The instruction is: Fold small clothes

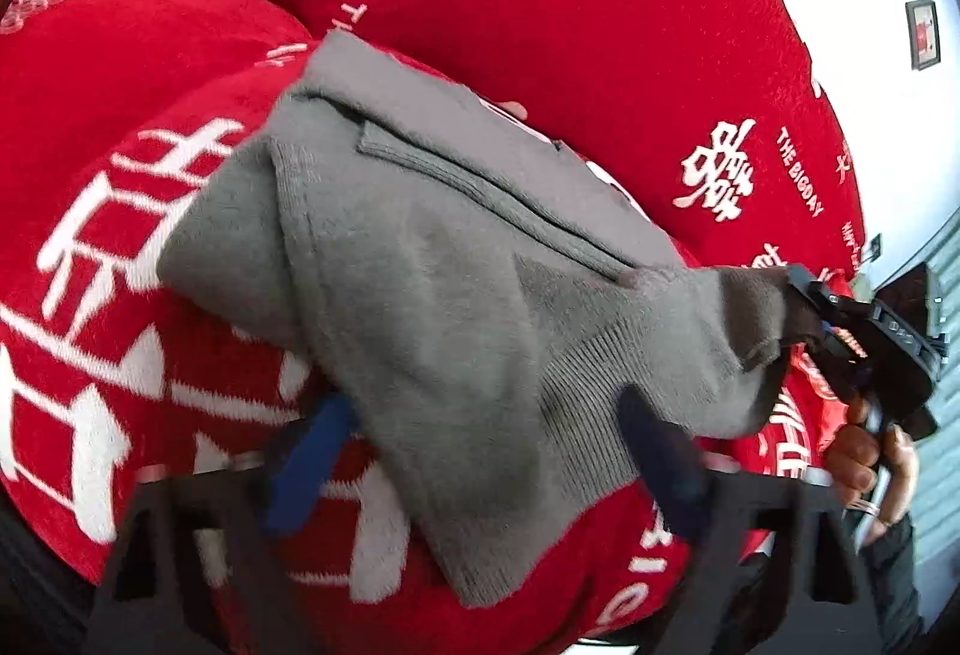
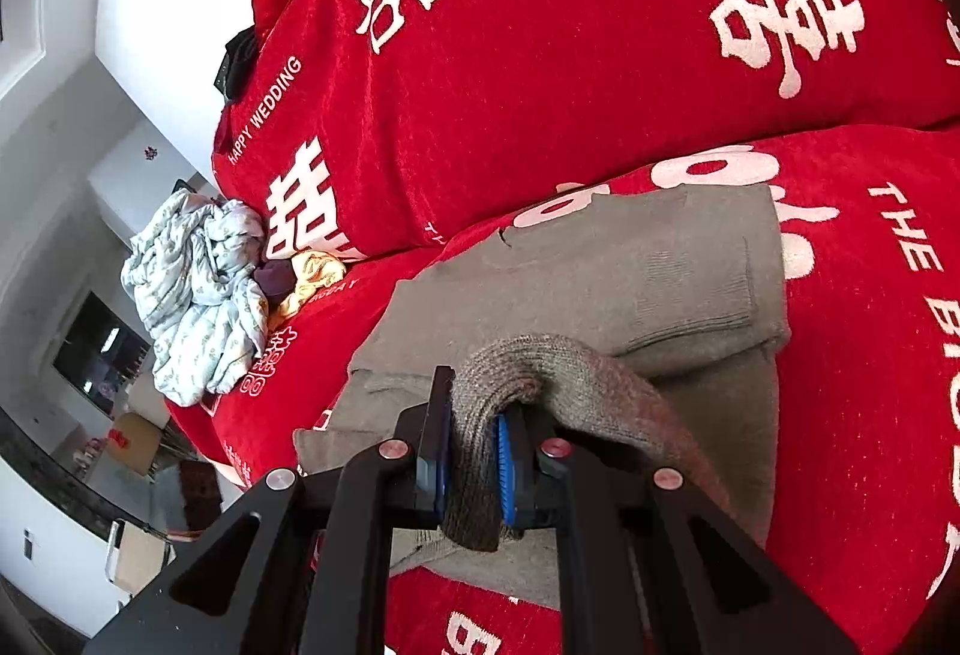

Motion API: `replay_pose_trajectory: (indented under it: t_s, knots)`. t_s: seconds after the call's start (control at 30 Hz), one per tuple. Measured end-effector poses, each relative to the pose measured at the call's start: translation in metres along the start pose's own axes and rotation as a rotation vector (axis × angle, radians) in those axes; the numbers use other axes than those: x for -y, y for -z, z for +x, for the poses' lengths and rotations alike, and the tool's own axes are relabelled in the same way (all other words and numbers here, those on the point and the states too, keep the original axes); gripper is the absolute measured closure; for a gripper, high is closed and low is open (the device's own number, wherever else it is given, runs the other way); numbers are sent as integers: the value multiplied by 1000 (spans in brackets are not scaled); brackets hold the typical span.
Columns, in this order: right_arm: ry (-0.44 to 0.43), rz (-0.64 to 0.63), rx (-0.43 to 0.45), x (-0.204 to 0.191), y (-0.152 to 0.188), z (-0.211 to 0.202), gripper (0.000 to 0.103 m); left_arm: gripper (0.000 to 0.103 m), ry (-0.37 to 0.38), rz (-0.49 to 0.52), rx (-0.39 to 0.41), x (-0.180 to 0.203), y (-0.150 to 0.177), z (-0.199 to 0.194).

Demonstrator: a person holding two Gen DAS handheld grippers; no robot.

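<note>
- While the right gripper point(image 2: 474, 466) stands clamped almost shut on a ribbed corner of the grey knitted garment point(image 1: 456, 259), the left gripper point(image 1: 480, 451) is partly open, its blue pads point(image 1: 312, 451) either side of the near hem, not visibly pressing.
- Garment lies part-folded on the red sofa cover with white characters point(image 1: 540, 25), one sleeve point(image 2: 690, 289) laid across the body.
- Step in hand, as I judge: taking hold of the lower edge for a fold.
- Next move likely needs the left jaws to close on the hem, then both corners to be carried over together.
- Beyond: crumpled pale printed cloth point(image 2: 198, 289) at the sofa's end, well apart.
</note>
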State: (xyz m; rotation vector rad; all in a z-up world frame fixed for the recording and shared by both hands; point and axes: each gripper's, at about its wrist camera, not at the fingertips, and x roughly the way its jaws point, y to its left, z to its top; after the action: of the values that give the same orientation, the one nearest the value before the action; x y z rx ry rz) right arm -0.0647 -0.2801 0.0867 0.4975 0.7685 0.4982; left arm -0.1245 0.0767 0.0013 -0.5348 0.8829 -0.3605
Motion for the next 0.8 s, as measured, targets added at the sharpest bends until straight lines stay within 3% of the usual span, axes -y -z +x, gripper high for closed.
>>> replay_pose_trajectory:
  t_s: [0.03, 0.07, 0.17, 0.33, 0.5, 0.8]
  knots:
    - [0, 0, 0, 0, 0, 0, 90, 77, 15, 4, -21, 2, -3, 1]
    - [0, 0, 1, 0, 0, -1, 90, 83, 38, 5, -54, 1, -4, 1]
    - [1, 0, 2, 2, 0, -2, 90, 87, 19, 27, -34, 8, -3, -8]
    - [5, 7, 15, 4, -1, -8, 90, 87, 57, 47, 55, 19, -16, -42]
    - [-14, 36, 45, 8, -10, -14, 90, 87, 60, 58, 147, 30, -60, -62]
    - [-11, 83, 111, 14, -42, -20, 90, 87, 17, 118, 188, 53, -139, -51]
